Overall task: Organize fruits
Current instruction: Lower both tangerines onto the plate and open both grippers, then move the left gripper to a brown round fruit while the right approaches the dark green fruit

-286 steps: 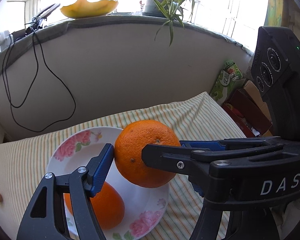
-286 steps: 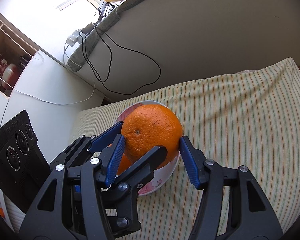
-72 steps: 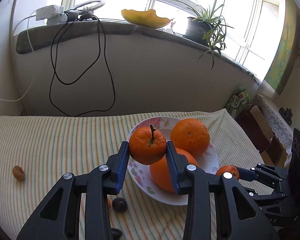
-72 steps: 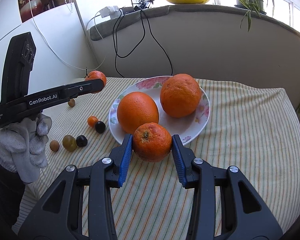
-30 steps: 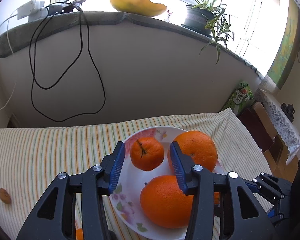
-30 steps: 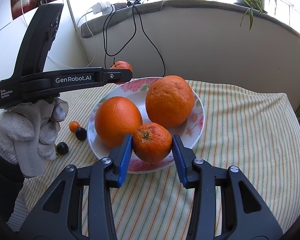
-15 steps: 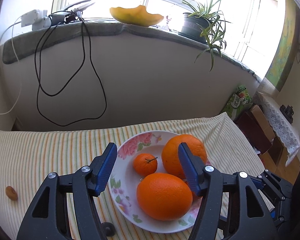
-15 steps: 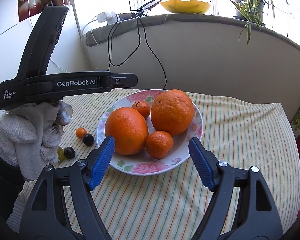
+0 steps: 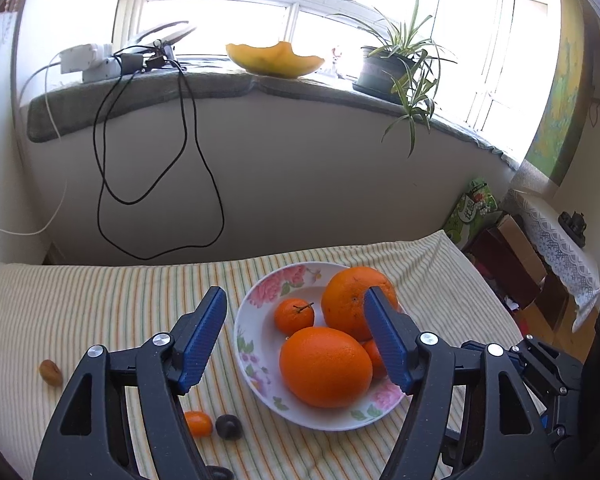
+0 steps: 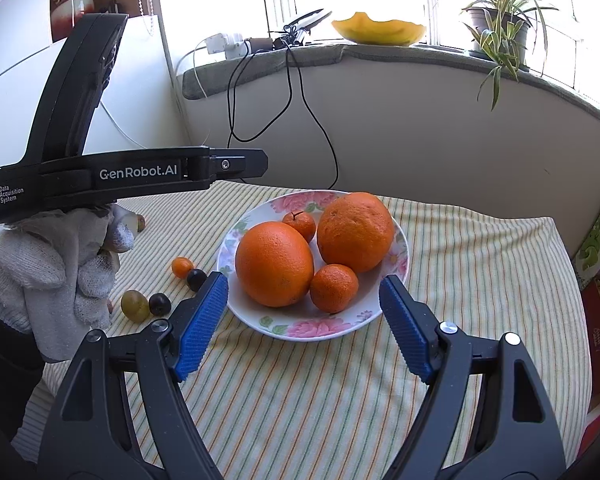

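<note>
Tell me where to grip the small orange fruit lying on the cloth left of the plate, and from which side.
Take the small orange fruit across its middle, coming down from above. A dark fruit touches its plate-facing side, so set the fingers on the two free flanks. The left gripper, jaws opening and empty, is probably nearer than the right gripper.

Both hand-held grippers [image 9: 296, 338] [image 10: 302, 326] empty, agape

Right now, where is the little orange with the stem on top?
The little stemmed orange sits at the back of the flowered plate in the right wrist view, tucked between the two big oranges.
</note>
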`<state>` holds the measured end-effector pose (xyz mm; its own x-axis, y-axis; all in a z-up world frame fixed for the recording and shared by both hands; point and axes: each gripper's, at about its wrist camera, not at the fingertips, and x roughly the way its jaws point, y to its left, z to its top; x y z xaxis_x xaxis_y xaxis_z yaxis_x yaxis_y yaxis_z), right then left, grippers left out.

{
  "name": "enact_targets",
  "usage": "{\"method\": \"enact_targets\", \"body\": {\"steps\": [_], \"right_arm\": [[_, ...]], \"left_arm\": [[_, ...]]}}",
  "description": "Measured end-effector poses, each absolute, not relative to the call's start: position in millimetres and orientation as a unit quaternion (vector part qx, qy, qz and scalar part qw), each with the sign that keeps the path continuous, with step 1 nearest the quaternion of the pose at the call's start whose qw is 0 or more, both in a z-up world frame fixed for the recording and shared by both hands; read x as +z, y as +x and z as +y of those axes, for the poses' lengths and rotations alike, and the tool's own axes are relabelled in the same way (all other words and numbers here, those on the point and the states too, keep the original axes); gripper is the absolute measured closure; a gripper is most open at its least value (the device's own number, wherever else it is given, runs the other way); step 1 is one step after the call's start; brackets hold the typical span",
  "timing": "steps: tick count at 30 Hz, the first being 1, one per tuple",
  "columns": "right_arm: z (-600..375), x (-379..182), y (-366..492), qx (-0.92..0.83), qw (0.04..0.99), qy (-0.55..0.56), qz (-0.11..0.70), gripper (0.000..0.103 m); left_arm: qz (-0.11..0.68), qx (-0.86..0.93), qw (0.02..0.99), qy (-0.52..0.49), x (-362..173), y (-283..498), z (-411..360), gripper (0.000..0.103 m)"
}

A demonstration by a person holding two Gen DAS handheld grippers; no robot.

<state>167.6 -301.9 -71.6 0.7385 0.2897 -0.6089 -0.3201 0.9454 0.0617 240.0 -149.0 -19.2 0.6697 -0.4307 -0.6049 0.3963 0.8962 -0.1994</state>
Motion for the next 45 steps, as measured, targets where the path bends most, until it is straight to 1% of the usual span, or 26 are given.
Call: {"method": "enact_targets", "body": {"steps": [3,5,7,24,35,38,42,45], "right_arm": [[-296.4,-69.9,161.1,0.168,0.932,-0.025,0.321,0.022],[-293.9,-68.1,157.0,0.17,0.932,-0.027,0.319,0.018],[-291.3,-66.2,152.6,0.173,0.932,-0.028,0.316,0.017],[-269.0,-59.1,127.5,0.198,0.928,-0.035,0.315,0.016],[-246.2,-62.8,122.0,0.232,0.917,-0.042,0.322,0.016],[-240.3,-65.2,122.2,0.24,0.914,-0.037,0.325,0.016],[-229.8,-70.7,120.2,0.254,0.909,-0.04,0.329,0.016],[-220.4,-75.0,119.8,0.267,0.903,-0.045,0.332,0.016]], "left_arm": [[0.331,-0.222,0.917,-0.025,-14.8,231.0,-143.7,0.028],[0.33,-0.219,0.918,-0.022,-13.9,224.5,-140.3,0.028],[0.329,-0.217,0.919,-0.017,-13.0,218.8,-137.9,0.025],[0.308,-0.185,0.933,-0.023,-2.7,170.9,-93.6,0.025],[0.307,-0.137,0.94,-0.053,-14.7,143.9,-28.6,0.025],[0.318,-0.123,0.938,-0.064,-25.4,138.3,-11.1,0.025],[0.334,-0.113,0.933,-0.075,-42.2,128.8,5.4,0.031],[0.347,-0.113,0.928,-0.081,-53.5,122.8,12.0,0.034]]}}
